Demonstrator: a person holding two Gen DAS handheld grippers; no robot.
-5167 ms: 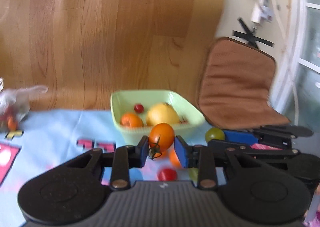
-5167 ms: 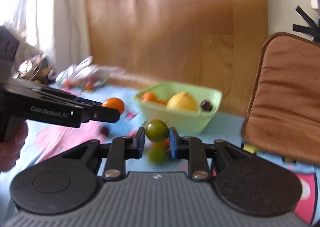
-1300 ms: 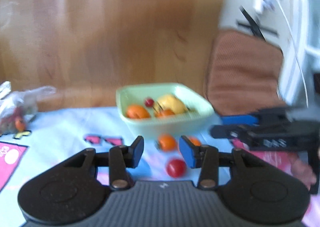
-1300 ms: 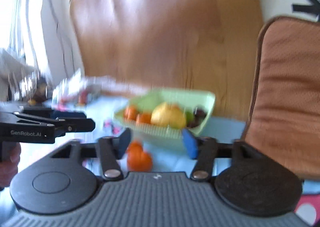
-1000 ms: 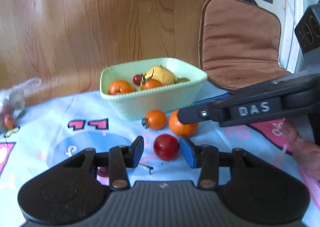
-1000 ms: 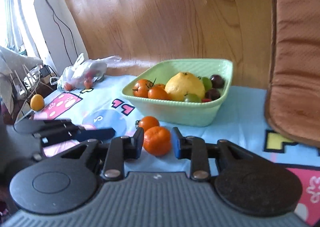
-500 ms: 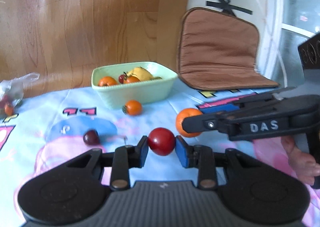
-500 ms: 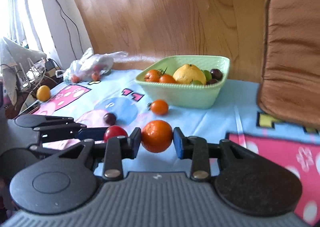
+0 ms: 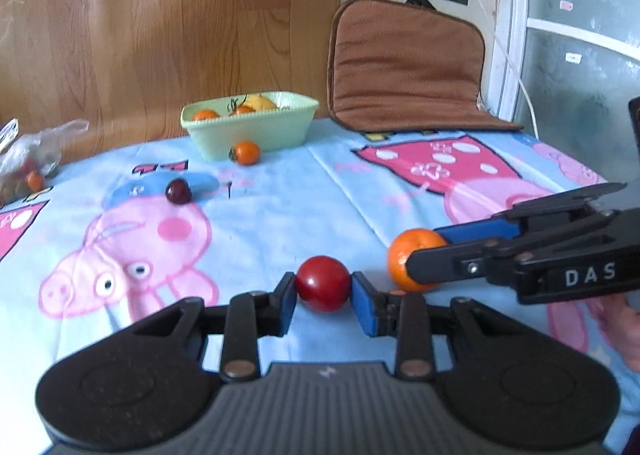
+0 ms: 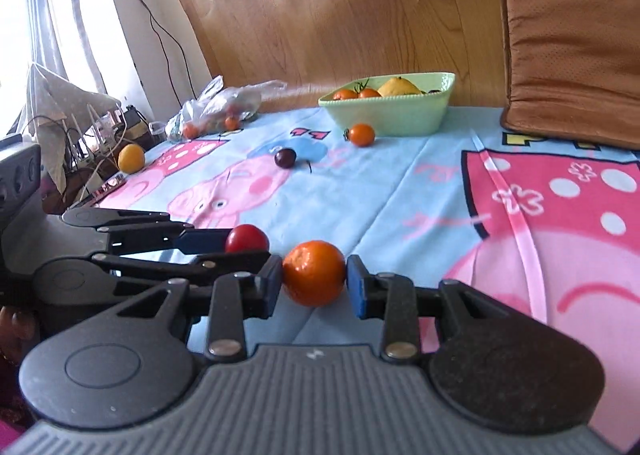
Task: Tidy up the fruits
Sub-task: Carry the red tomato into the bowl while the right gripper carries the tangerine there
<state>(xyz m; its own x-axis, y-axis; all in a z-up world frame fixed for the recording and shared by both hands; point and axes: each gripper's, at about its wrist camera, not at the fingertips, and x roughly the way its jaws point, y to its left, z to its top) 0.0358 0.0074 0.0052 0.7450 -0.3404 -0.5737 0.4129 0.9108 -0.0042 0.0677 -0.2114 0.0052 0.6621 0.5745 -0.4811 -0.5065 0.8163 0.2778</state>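
A red tomato (image 9: 322, 283) sits clamped between the blue pads of my left gripper (image 9: 323, 289), just above the cartoon tablecloth. My right gripper (image 10: 314, 283) is shut on an orange mandarin (image 10: 314, 279). The two grippers hang side by side, close together; the right gripper (image 9: 422, 253) shows at the right edge of the left wrist view. Far back stands the pale green bowl (image 9: 260, 135) with a yellow fruit and small tomatoes inside. Loose on the cloth lie an orange tomato (image 9: 246, 153) beside the bowl and a dark cherry (image 9: 178, 192).
A brown cushion (image 9: 404, 67) leans against the wall right of the bowl. A clear plastic bag (image 10: 216, 107) with small fruits lies at the back left, and a yellow-orange fruit (image 10: 131, 158) rests near the cloth's left edge among cables. A wooden panel stands behind.
Both grippers closed on fruits beside the bowl, the left on the red tomato, the right on the mandarin, and drew back from the bowl, which now looks small and far.
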